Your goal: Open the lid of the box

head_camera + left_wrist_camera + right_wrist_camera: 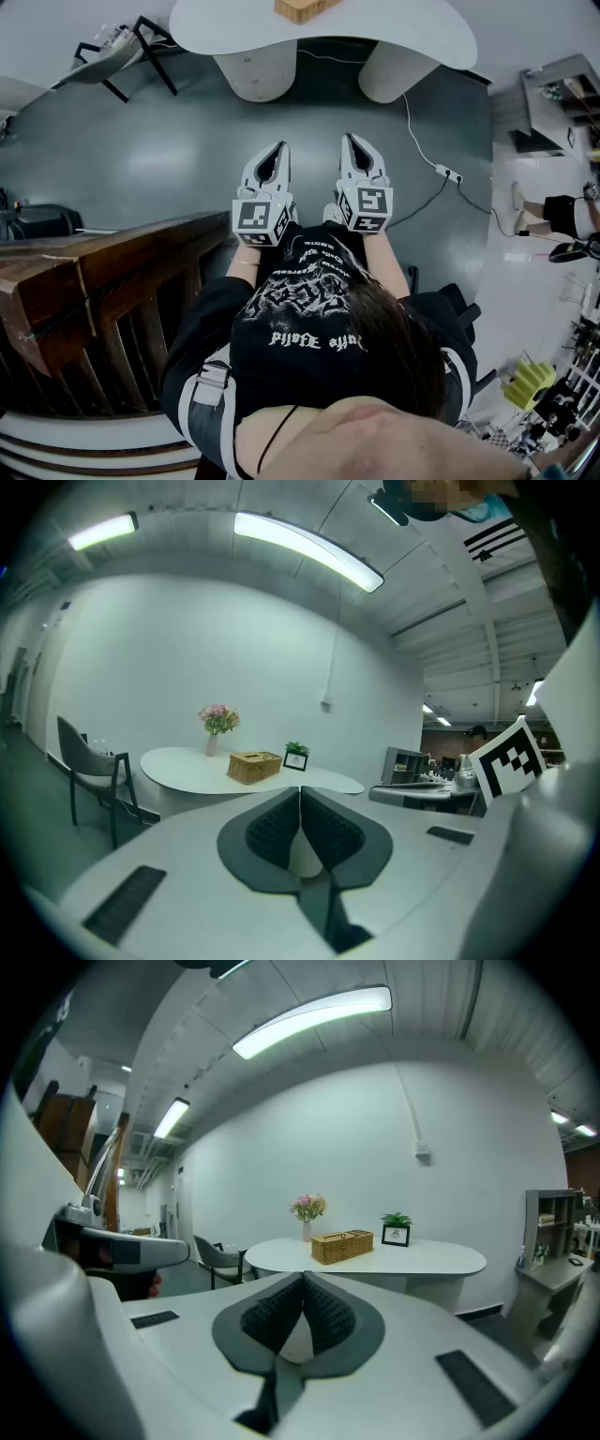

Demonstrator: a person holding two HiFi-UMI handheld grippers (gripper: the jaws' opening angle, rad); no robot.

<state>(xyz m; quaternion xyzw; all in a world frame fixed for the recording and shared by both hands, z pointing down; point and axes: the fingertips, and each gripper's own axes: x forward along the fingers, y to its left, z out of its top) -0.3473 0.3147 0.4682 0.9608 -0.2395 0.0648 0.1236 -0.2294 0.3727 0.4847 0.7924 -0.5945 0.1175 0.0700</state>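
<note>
Head view: the left white two-jaw gripper and the right white two-jaw gripper are held side by side over the grey floor, well apart from the tan woven rectangular box on the white oval table. Left gripper view: jaws closed together, gripping nothing, with the box on the table far ahead. Right gripper view: jaws likewise together and empty, with the box far ahead.

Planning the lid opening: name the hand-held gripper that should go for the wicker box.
Left, barely. The left hand-held gripper and right hand-held gripper are both shut, empty, far from the wicker box on the white table; it lies slightly left of midway.
</note>
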